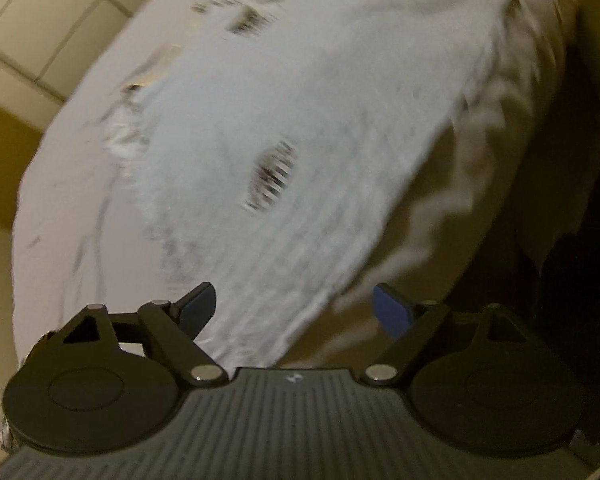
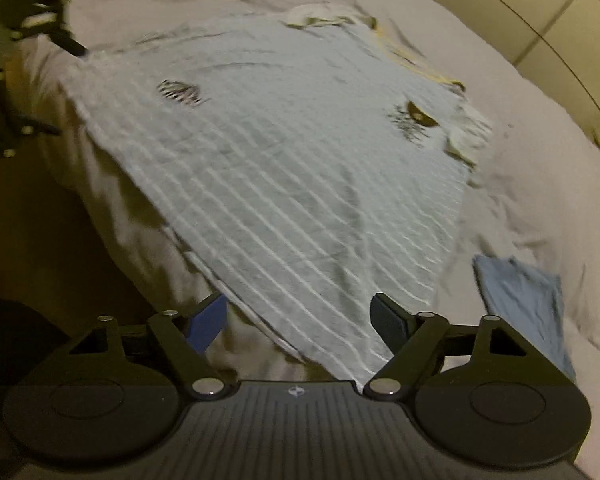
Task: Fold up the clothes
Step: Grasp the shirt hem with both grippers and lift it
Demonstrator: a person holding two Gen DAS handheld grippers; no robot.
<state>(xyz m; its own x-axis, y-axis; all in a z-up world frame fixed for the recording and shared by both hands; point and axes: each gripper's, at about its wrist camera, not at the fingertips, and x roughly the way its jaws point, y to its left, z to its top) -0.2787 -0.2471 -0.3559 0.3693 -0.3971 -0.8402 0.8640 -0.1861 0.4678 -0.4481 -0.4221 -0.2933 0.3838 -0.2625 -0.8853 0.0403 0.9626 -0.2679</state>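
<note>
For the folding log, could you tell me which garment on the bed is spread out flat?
The pale striped shirt lies spread out; the small blue garment beside it is bunched.

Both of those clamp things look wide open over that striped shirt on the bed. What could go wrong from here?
1. The striped shirt hangs partly over the bed's edge; a careless tug might slide it off.
2. The right gripper and left gripper are open with cloth between the fingers, so closing could pinch the bedsheet too.
3. A small blue cloth lies close by and might get dragged along.
</note>
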